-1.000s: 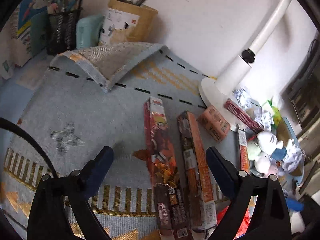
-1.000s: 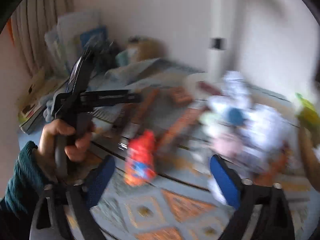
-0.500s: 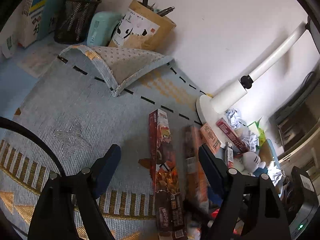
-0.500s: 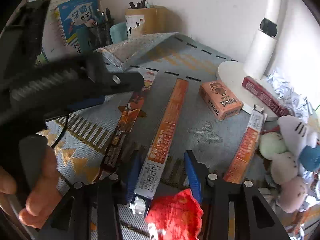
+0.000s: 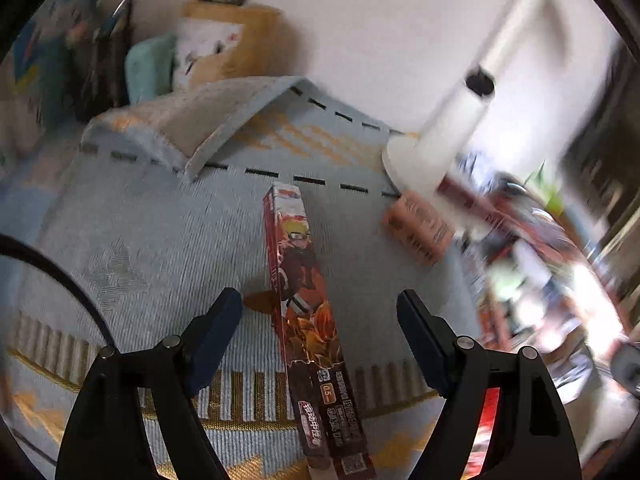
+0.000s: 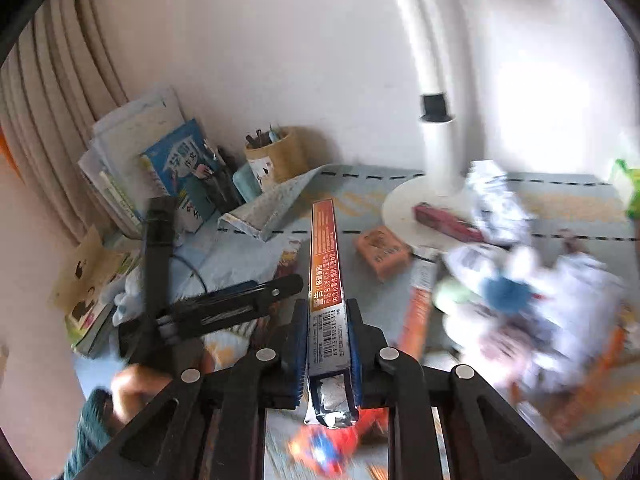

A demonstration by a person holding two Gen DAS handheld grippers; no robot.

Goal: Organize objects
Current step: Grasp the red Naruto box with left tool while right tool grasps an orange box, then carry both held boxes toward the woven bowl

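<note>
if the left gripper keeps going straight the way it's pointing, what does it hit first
Most likely the long cartoon-printed box, which lies on the woven mat running lengthwise between the open left gripper's fingers. Depth is hard to judge, so it may meet the mat beside it instead.

White lamp base (image 5: 416, 160); folded-back mat corner (image 5: 208, 120); curtain (image 6: 60, 92)

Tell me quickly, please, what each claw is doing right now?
Left claw: open, over the long box with the cartoon figure, not gripping it.
Right claw: shut on the long orange box.
</note>
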